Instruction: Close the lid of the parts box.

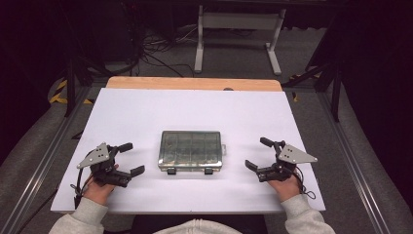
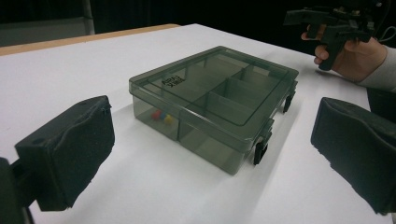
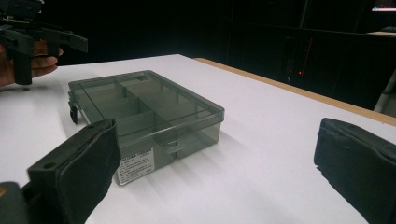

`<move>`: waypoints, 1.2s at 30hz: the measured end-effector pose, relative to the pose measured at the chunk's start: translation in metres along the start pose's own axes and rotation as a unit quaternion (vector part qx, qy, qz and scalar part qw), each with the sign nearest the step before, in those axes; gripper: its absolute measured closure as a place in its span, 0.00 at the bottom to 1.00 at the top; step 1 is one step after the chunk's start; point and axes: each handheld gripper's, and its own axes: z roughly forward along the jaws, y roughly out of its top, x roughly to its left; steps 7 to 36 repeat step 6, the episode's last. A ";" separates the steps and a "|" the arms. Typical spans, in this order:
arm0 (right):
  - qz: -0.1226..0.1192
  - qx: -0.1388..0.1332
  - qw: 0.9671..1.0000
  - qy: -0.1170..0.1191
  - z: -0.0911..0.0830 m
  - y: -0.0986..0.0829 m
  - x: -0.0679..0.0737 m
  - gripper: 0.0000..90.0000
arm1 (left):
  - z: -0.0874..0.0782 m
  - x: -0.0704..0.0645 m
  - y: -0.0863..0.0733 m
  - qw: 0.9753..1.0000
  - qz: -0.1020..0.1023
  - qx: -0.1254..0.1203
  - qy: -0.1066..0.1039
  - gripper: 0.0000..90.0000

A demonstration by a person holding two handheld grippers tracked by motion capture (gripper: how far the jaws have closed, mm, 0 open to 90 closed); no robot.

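Observation:
A smoky clear plastic compartment box [image 1: 190,150] lies shut in the middle of the white table top, its two black latches facing the near edge. Through its wall [image 2: 215,102] I see small red, blue and yellow bits [image 2: 161,117] in one corner compartment. The box [image 3: 140,112] carries a white label on one side wall. My left gripper [image 1: 130,159] rests on the table to the left of the box, open and holding nothing. My right gripper [image 1: 258,153] rests to the right of the box, open too, with nothing between its pads.
The white board [image 1: 146,107] lies on a wooden table whose far edge [image 1: 195,84] shows as a bare strip. Beyond it stand a white desk frame [image 1: 238,29] and cables on a grey floor. Metal rails run along both sides of the table.

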 end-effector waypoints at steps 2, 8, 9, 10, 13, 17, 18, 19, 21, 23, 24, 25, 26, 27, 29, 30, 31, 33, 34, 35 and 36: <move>0.000 0.001 1.000 0.001 0.000 0.000 0.000 0.01 | 0.000 0.001 0.000 1.000 -0.003 -0.001 0.001 0.00; -0.001 0.002 1.000 0.001 0.001 0.000 0.000 0.01 | -0.001 0.002 0.000 1.000 -0.003 0.001 0.000 0.00; -0.001 0.002 1.000 0.001 0.001 0.000 0.000 0.01 | -0.001 0.002 0.000 1.000 -0.003 0.001 0.000 0.00; -0.001 0.002 1.000 0.001 0.001 0.000 0.000 0.01 | -0.001 0.002 0.000 1.000 -0.003 0.001 0.000 0.00; -0.001 0.002 1.000 0.001 0.001 0.000 0.000 0.01 | -0.001 0.002 0.000 1.000 -0.003 0.001 0.000 0.00; -0.001 0.002 1.000 0.001 0.001 0.000 0.000 0.01 | -0.001 0.002 0.000 1.000 -0.003 0.001 0.000 0.00; -0.001 0.002 1.000 0.001 0.001 0.000 0.000 0.01 | -0.001 0.002 0.000 1.000 -0.003 0.001 0.000 0.00; -0.001 0.002 1.000 0.001 0.001 0.000 0.000 0.01 | -0.001 0.002 0.000 1.000 -0.003 0.001 0.000 0.00; -0.001 0.002 1.000 0.001 0.001 0.000 0.000 0.01 | -0.001 0.002 0.000 1.000 -0.003 0.001 0.000 0.00; -0.001 0.002 1.000 0.001 0.001 0.000 0.000 0.01 | -0.001 0.002 0.000 1.000 -0.003 0.001 0.000 0.00; -0.001 0.002 1.000 0.001 0.001 0.000 0.000 0.01 | -0.001 0.002 0.000 1.000 -0.003 0.001 0.000 0.00; -0.001 0.002 1.000 0.001 0.001 0.000 0.000 0.01 | -0.001 0.002 0.000 1.000 -0.003 0.001 0.000 0.00; -0.001 0.002 1.000 0.001 0.001 0.000 0.000 0.01 | -0.001 0.002 0.000 1.000 -0.003 0.001 0.000 0.00; -0.001 0.002 1.000 0.001 0.001 0.000 0.000 0.01 | -0.001 0.002 0.000 1.000 -0.003 0.001 0.000 0.00; -0.001 0.002 1.000 0.001 0.001 0.000 0.000 0.01 | -0.001 0.002 0.000 1.000 -0.003 0.001 0.000 0.00; -0.001 0.002 1.000 0.001 0.001 0.000 0.000 0.01 | -0.001 0.002 0.000 1.000 -0.003 0.001 0.000 0.00; -0.001 0.002 1.000 0.001 0.001 0.000 0.000 0.01 | -0.001 0.002 0.000 1.000 -0.003 0.001 0.000 0.00; -0.001 0.002 1.000 0.001 0.001 0.000 0.000 0.01 | -0.001 0.002 0.000 1.000 -0.003 0.001 0.000 0.00; -0.001 0.002 1.000 0.001 0.001 0.000 0.000 0.01 | -0.001 0.002 0.000 1.000 -0.003 0.001 0.000 0.00; -0.001 0.002 1.000 0.001 0.001 0.000 0.000 0.01 | -0.001 0.002 0.000 1.000 -0.003 0.001 0.000 0.00; -0.001 0.002 1.000 0.001 0.001 0.000 0.000 0.01 | -0.001 0.002 0.000 1.000 -0.003 0.001 0.000 0.00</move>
